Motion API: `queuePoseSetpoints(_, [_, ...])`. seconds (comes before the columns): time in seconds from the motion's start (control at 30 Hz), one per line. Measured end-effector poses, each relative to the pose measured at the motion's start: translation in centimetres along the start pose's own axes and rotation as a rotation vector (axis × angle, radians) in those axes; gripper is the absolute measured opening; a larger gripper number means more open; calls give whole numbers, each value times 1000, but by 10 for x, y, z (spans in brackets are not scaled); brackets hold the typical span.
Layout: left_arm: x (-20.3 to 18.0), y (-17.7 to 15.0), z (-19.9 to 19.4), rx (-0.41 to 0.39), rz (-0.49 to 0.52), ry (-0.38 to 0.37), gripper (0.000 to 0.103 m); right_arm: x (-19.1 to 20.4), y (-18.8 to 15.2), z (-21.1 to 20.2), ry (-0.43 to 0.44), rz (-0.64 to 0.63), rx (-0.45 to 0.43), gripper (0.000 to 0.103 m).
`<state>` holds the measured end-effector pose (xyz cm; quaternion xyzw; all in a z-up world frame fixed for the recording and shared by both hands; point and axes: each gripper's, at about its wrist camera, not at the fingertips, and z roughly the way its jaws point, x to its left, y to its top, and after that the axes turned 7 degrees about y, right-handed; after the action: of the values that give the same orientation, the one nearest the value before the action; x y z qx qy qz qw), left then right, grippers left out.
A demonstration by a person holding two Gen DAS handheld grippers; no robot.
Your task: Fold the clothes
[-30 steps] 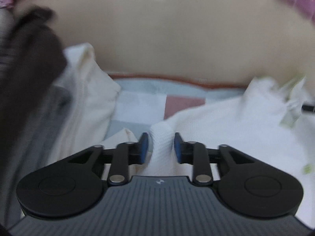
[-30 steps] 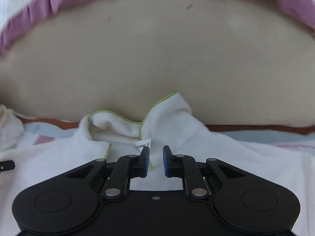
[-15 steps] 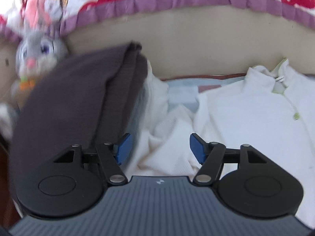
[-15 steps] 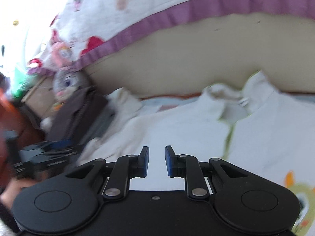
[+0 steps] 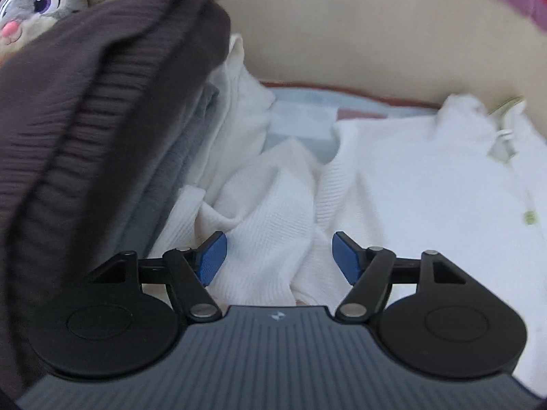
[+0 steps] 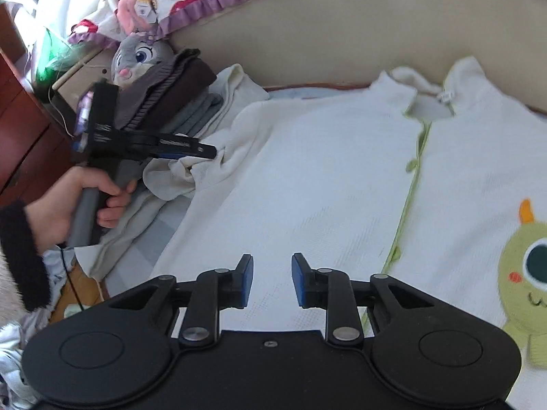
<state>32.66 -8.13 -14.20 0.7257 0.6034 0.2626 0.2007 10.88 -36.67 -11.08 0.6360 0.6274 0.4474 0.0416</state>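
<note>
— How was the left hand (image 6: 73,205) posed?

— In the right wrist view it sat at nine o'clock, fingers curled round a grey handle, a fuzzy black cuff (image 6: 20,256) at the wrist. The left gripper (image 5: 276,256) tilted down over the bunched sleeve (image 5: 270,212) of the white waffle-knit baby cardigan with lime-green trim (image 6: 307,171). Its blue pads stood wide apart, after closing in a little; the knit lay between them but neither pad pressed on it.

— And the right gripper (image 6: 272,280)?

— It hovered at six o'clock over the cardigan's flat front panel. Its jaws had just been opening, and a gap showed between the pads with nothing pinched.

— Where did the cardigan lie?

— Spread front-up across the pale checked bed sheet (image 6: 143,256), collar towards twelve o'clock by the smooth beige padded headboard (image 6: 342,27), with a green knitted monster patch (image 6: 526,263) at three o'clock.

— Textures around it?

— At ten o'clock, a stack of folded clothes: a dark brown ribbed knit (image 5: 85,119) on top, grey fabric (image 5: 171,171) beneath it. Behind that sat a grey plush rabbit with purple eyes (image 6: 136,58), and a frilled purple-edged quilt (image 6: 212,0) lay above the headboard.
</note>
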Motion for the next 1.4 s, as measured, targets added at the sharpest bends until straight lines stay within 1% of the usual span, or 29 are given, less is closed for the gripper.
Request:
queuePoseSetpoints(0.03, [0,-1,5,8,-15,11,28,-2,-2,2,4,1,4,30])
queuePoseSetpoints(0.07, [-1,-3,9,8,-20,26,12,-3,-5,4,3,4,11,30])
queuePoseSetpoints(0.1, [-2,-4,10,2,-14,46,9,-4,-7,6,2,7,19,30])
queuePoseSetpoints(0.13, [-3,-6,9,-14,-14,64,9,-5,-10,8,2,3,27,30])
queuePoseSetpoints(0.23, [-8,-8,-14,-100,-34,93,8,-9,-13,9,-12,-7,35,30])
queuePoseSetpoints(0.33, [-19,-11,-53,-237,-58,81,9,-21,-11,7,-16,46,16,30])
queuePoseSetpoints(0.4, [-32,-15,-87,-340,-64,13,8,-30,-9,4,-22,84,-4,30])
queuePoseSetpoints(0.43, [-41,-19,-104,-392,-48,-24,8,-32,-8,1,-35,96,-16,30])
queuePoseSetpoints(0.5, [-70,-34,-133,-481,45,-113,9,-36,-6,-8,-55,115,-42,30])
queuePoseSetpoints(0.53, [-86,-45,-146,-508,110,-162,12,-37,-4,-14,-56,125,-55,30])
queuePoseSetpoints(0.57, [-101,-57,-154,-517,171,-208,13,-40,-3,-18,-49,140,-69,31])
queuePoseSetpoints(0.6, [-114,-69,-156,-496,230,-248,20,-43,-2,-21,-37,157,-83,31])
queuePoseSetpoints(0.63, [-126,-81,-154,-453,279,-281,26,-46,-2,-23,-25,175,-91,31])
queuePoseSetpoints(0.67, [-135,-91,-149,-398,306,-304,26,-50,-3,-23,-12,195,-95,32])
queuePoseSetpoints(0.7, [-139,-98,-142,-338,311,-319,26,-54,-5,-23,0,211,-97,32])
queuePoseSetpoints(0.77, [-137,-104,-126,-192,276,-328,26,-57,-7,-18,24,224,-100,32])
queuePoseSetpoints(0.8, [-133,-104,-120,-135,246,-329,26,-58,-7,-15,43,230,-101,32])
queuePoseSetpoints(0.83, [-127,-103,-116,-91,217,-329,26,-59,-7,-12,59,232,-103,32])
queuePoseSetpoints(0.87, [-121,-100,-116,-66,194,-326,26,-59,-7,-8,74,232,-106,32])
queuePoseSetpoints(0.9, [-114,-98,-117,-54,173,-320,26,-59,-6,-4,85,225,-110,33])
queuePoseSetpoints(0.97, [-101,-93,-124,-49,132,-310,34,-59,-1,5,80,193,-122,35])
queuePoseSetpoints(1.03, [-87,-90,-135,-67,73,-280,49,-60,5,14,53,169,-124,38])
queuePoseSetpoints(1.1, [-72,-87,-140,-94,17,-243,55,-60,9,20,34,162,-113,38])
queuePoseSetpoints(1.13, [-66,-86,-140,-107,-2,-218,63,-60,10,21,31,162,-105,39])
queuePoseSetpoints(1.17, [-60,-85,-139,-109,-18,-196,66,-60,9,20,37,161,-100,41])
queuePoseSetpoints(1.23, [-50,-82,-123,-59,-51,-153,68,-59,8,19,46,154,-101,45])
queuePoseSetpoints(1.27, [-46,-80,-113,-33,-68,-144,68,-59,8,20,43,151,-101,45])
queuePoseSetpoints(1.3, [-45,-79,-106,-35,-74,-135,68,-59,8,21,40,151,-100,45])
queuePoseSetpoints(1.4, [-52,-76,-91,-125,-47,-93,68,-62,6,22,62,152,-93,45])
